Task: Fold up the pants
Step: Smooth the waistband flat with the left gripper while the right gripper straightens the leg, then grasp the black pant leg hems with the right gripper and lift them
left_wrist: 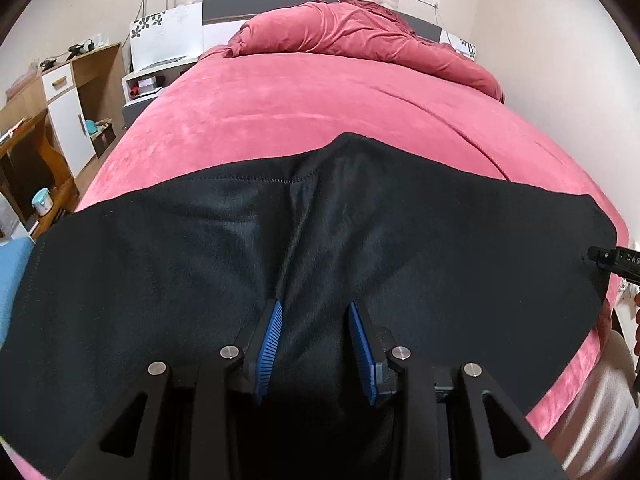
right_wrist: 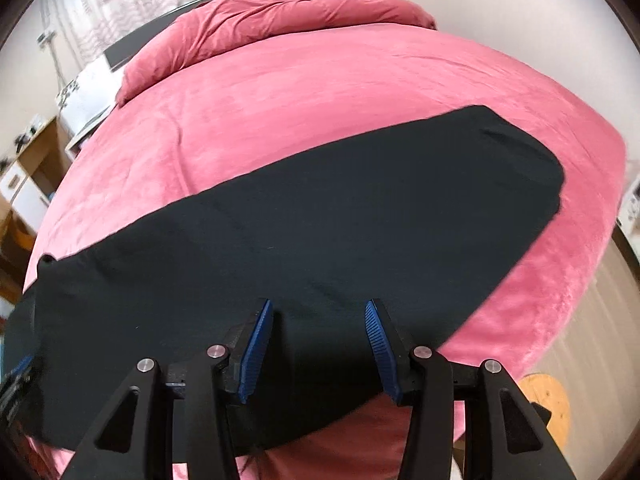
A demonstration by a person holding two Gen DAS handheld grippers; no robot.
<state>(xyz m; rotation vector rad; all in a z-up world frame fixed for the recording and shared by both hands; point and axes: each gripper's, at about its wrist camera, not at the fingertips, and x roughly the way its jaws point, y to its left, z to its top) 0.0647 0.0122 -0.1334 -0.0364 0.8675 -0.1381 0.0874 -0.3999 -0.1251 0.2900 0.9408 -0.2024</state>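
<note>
A: Where could a hand pass?
B: Over the pink bed (left_wrist: 320, 112) beyond the black pants (left_wrist: 200, 248); that stretch is flat and bare.
A: What stands in the way?
B: The bunched quilt (left_wrist: 360, 36) at the headboard, and the wooden cabinet (left_wrist: 68, 96) beside the bed.

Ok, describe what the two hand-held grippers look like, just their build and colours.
Both match. The left hand-held gripper and right hand-held gripper each have two black fingers lined with ribbed blue pads, carried on black linkage bars with cut-out slots and round silver pins. No cables or sleeves show.
</note>
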